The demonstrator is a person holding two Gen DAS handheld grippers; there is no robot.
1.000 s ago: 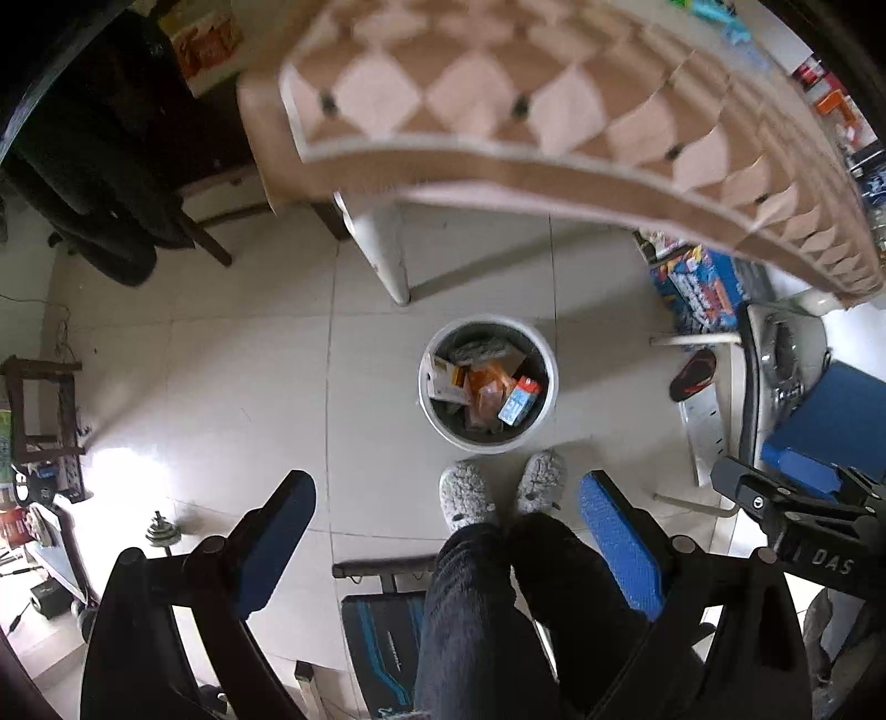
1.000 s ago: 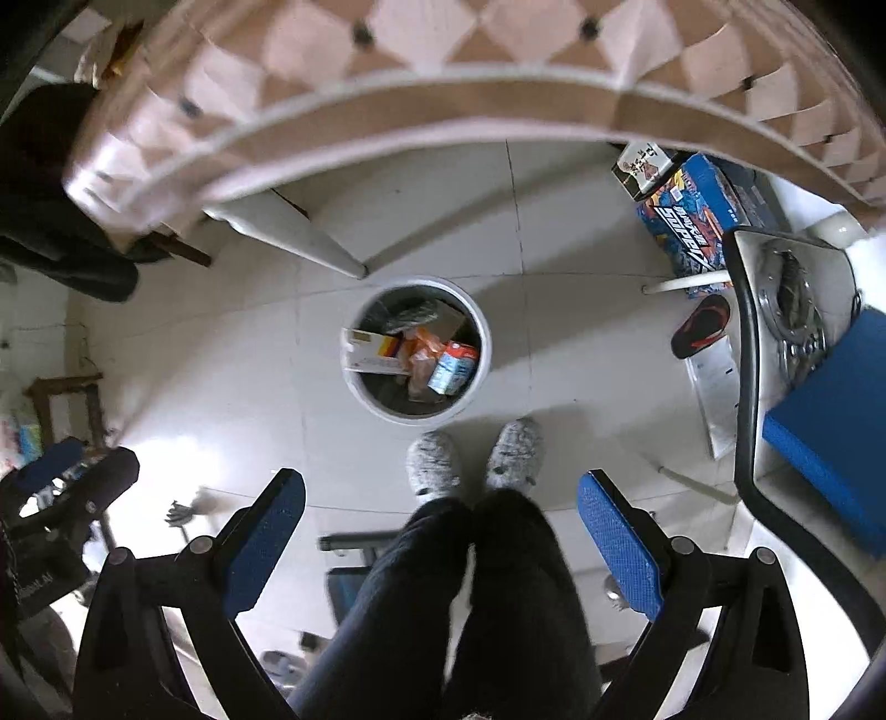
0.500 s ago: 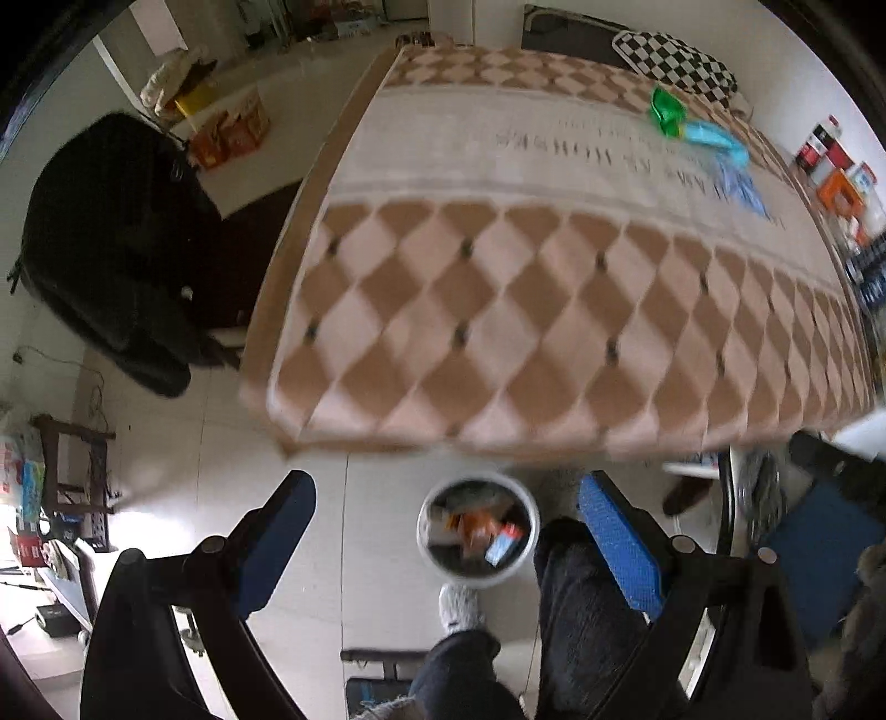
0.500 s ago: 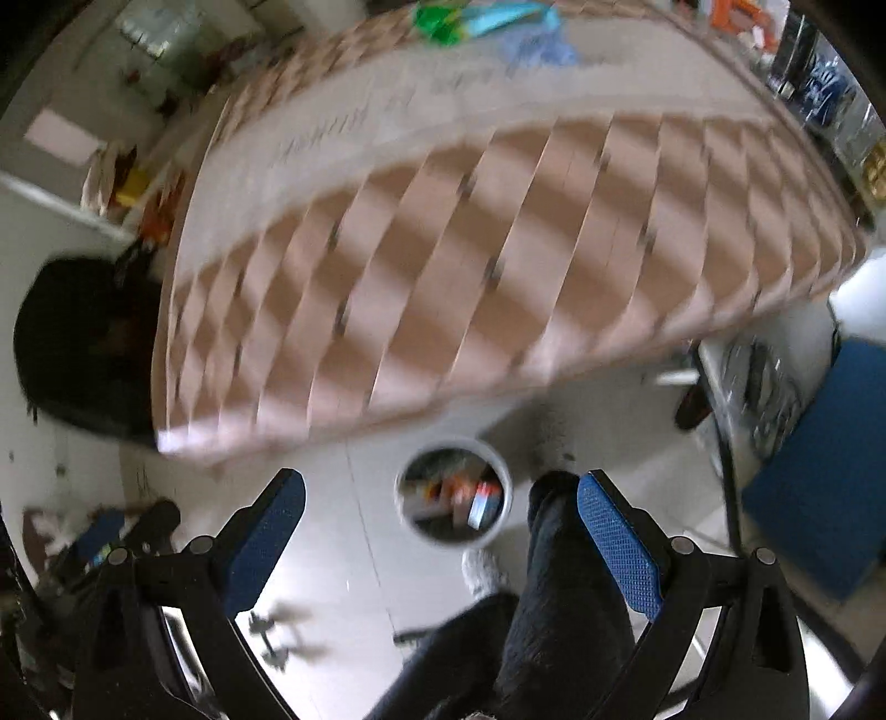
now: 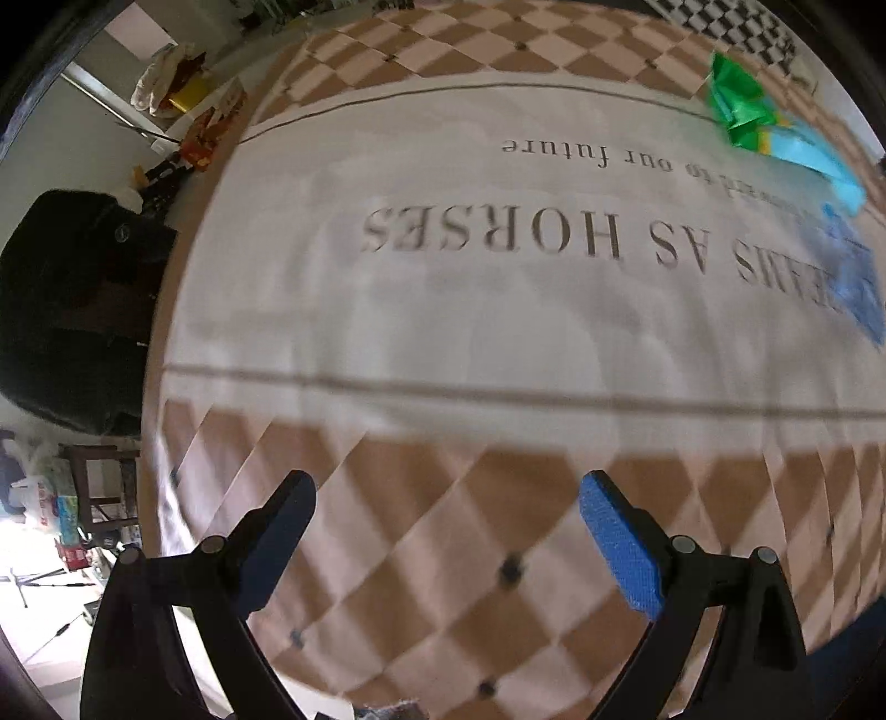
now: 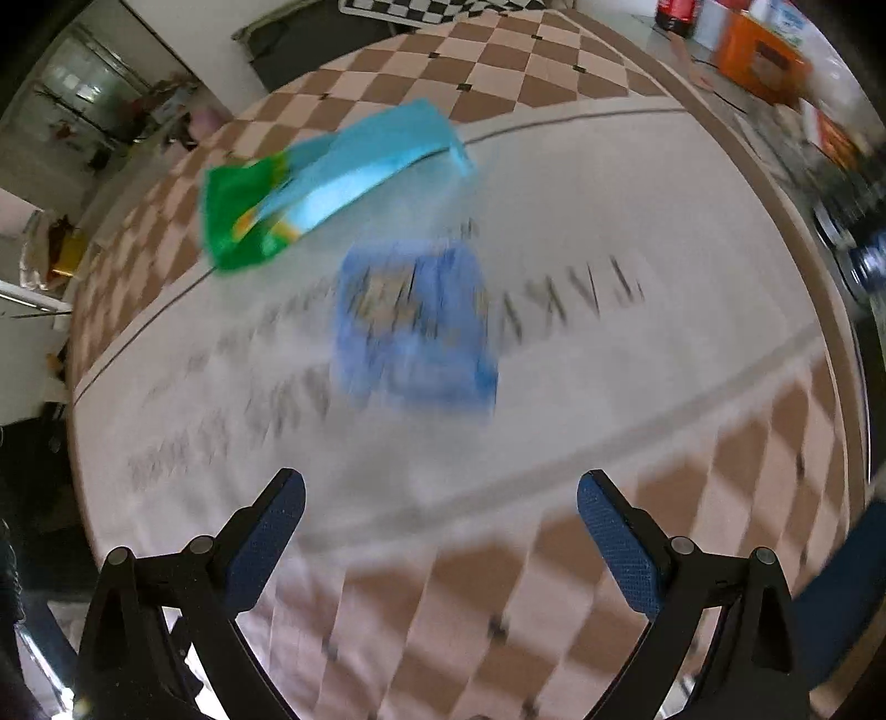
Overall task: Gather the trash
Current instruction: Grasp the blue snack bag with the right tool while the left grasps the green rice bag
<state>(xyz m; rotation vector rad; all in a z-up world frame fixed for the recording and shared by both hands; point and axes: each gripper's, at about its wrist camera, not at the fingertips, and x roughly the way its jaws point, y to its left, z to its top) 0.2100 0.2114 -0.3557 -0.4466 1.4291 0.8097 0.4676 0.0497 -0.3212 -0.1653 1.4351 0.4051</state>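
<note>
A blue snack packet [image 6: 412, 332] lies flat on the table's white centre panel, blurred by motion. Behind it lies a green and light-blue wrapper [image 6: 310, 183]. My right gripper [image 6: 440, 526] hovers open over the near part of the table, short of the blue packet, nothing between its fingers. In the left wrist view the same green and light-blue wrapper [image 5: 764, 133] and the blue packet [image 5: 855, 282] sit at the far right. My left gripper [image 5: 446, 531] is open and empty above the chequered border. The bin is out of sight.
The table [image 5: 443, 332] wears a brown-and-pink chequered cloth with printed lettering. A black chair or coat [image 5: 77, 310] stands to the left of it. Orange boxes and a bottle [image 6: 758, 50] crowd a surface beyond the table's far right.
Both grippers have swung up from the floor and the trash bin to the tabletop. The bin and the person's legs have dropped out of view; the wrappers now fill the right wrist view.
</note>
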